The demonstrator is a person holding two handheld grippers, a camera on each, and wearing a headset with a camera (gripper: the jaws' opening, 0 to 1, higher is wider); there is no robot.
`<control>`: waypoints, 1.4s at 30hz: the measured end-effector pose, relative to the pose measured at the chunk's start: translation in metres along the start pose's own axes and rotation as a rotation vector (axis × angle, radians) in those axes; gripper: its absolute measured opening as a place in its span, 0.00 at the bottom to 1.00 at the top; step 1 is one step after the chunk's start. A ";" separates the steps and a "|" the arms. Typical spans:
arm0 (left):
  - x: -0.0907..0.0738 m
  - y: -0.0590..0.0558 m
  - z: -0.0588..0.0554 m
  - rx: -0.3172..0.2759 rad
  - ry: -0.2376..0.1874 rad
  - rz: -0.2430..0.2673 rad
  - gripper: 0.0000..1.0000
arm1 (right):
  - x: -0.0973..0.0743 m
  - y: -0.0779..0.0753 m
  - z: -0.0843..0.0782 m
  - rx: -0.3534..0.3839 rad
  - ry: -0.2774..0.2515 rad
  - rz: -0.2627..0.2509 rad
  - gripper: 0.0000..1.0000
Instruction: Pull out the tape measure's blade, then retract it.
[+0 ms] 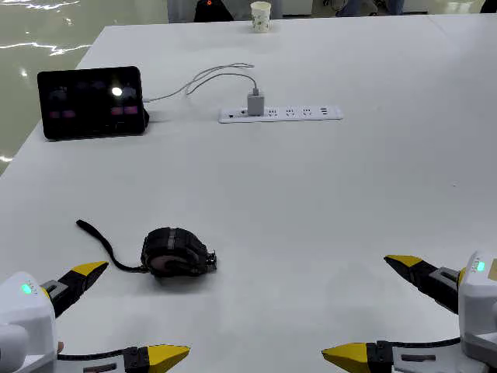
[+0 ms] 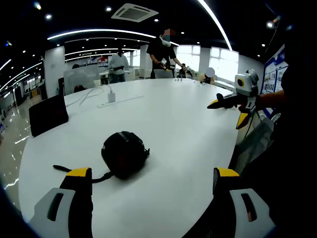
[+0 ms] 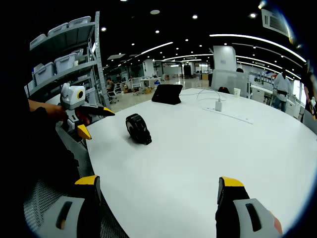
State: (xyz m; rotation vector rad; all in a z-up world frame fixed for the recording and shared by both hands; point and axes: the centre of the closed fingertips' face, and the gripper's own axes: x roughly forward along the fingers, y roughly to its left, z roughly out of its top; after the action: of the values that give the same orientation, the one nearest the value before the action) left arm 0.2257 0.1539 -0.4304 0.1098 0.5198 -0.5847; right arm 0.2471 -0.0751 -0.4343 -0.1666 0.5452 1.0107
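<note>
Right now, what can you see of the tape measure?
The tape measure is a black, rounded, plastic-looking case resting on the white table, fully retracted. A thin black strap trails from it across the table. Only the table touches it; the left tongs stand open nearby.

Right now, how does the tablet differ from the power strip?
The tablet is black; the strip is white. The tablet stands propped up; the strip lies flat. The tablet sits by the table's left edge; the strip lies nearer the middle. Both rest on the table, joined by a white cable from a charger in the strip.
</note>
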 end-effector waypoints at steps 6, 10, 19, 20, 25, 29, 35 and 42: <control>0.000 0.000 0.000 0.002 0.001 0.001 0.99 | 0.000 0.000 0.000 -0.002 -0.001 0.002 0.98; 0.000 0.000 0.001 0.003 0.001 0.000 0.99 | 0.000 0.000 0.001 -0.004 -0.004 0.003 0.99; 0.000 0.001 0.001 0.004 0.002 0.000 0.99 | 0.001 0.000 -0.001 -0.008 0.001 0.005 0.99; 0.000 0.001 0.001 0.004 0.003 0.001 0.99 | 0.001 0.000 -0.001 -0.008 0.002 0.006 0.99; 0.000 0.002 0.001 0.004 0.003 0.001 0.99 | 0.002 0.001 -0.001 -0.011 0.004 0.008 0.99; 0.000 0.002 0.001 0.006 0.003 0.000 0.99 | 0.002 0.000 -0.001 -0.013 0.008 0.010 0.99; 0.001 0.004 0.002 0.010 0.007 -0.005 0.99 | 0.003 -0.001 -0.001 -0.017 0.016 0.016 0.99; 0.003 0.006 0.003 0.019 0.011 -0.010 0.99 | 0.006 -0.004 -0.001 -0.028 0.025 0.024 0.99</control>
State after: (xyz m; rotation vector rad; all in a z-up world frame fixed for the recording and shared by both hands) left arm 0.2329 0.1568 -0.4297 0.1280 0.5260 -0.5992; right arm 0.2524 -0.0732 -0.4390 -0.1977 0.5574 1.0412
